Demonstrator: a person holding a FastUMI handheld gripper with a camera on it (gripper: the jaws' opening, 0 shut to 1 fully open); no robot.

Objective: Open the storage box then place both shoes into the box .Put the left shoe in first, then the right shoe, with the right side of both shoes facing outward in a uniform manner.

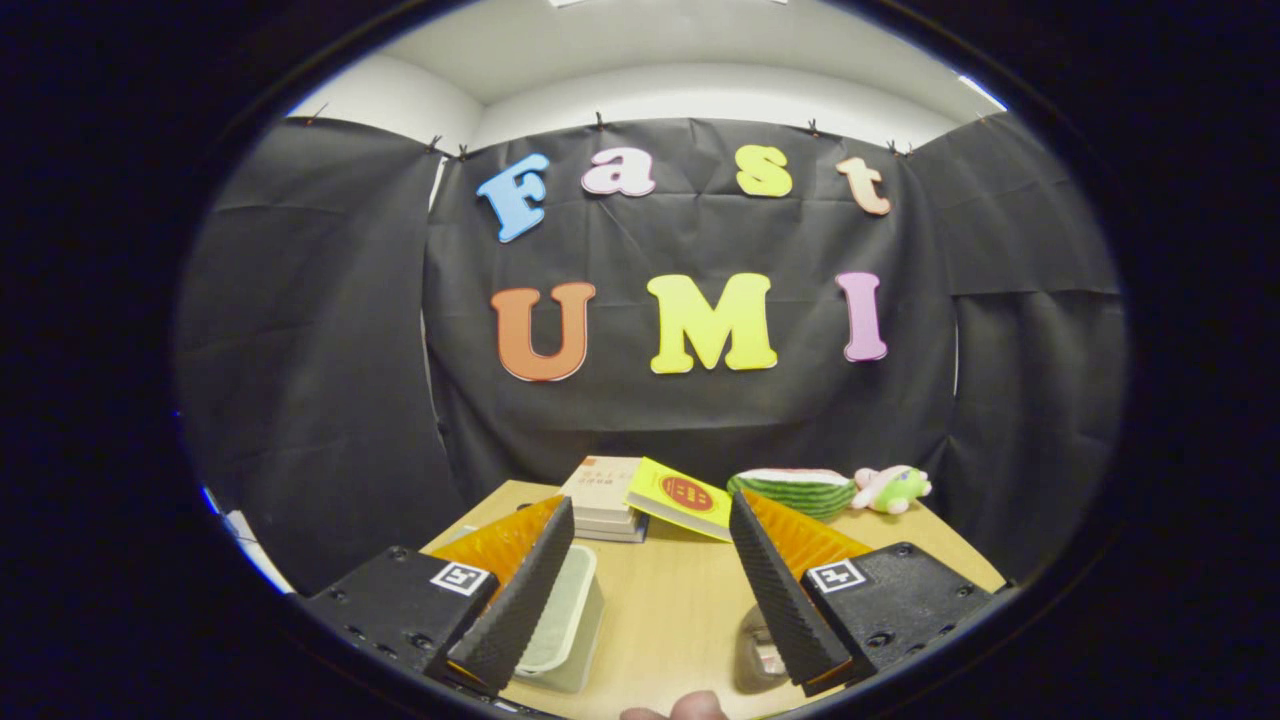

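My gripper [650,508] is open and held above a wooden table [670,610], with nothing between its fingers. A pale, whitish storage box [570,625] sits on the table right beside the left finger, which hides part of it. A small clear object [752,650] lies by the base of the right finger; what it is I cannot tell.
Beyond the fingers, a stack of books [603,500] stands at the table's far edge with a yellow book [682,497] leaning on it. A watermelon-slice plush [795,490] and a green and pink plush toy [890,488] lie to their right. A person's fingertip [690,708] shows at the near edge.
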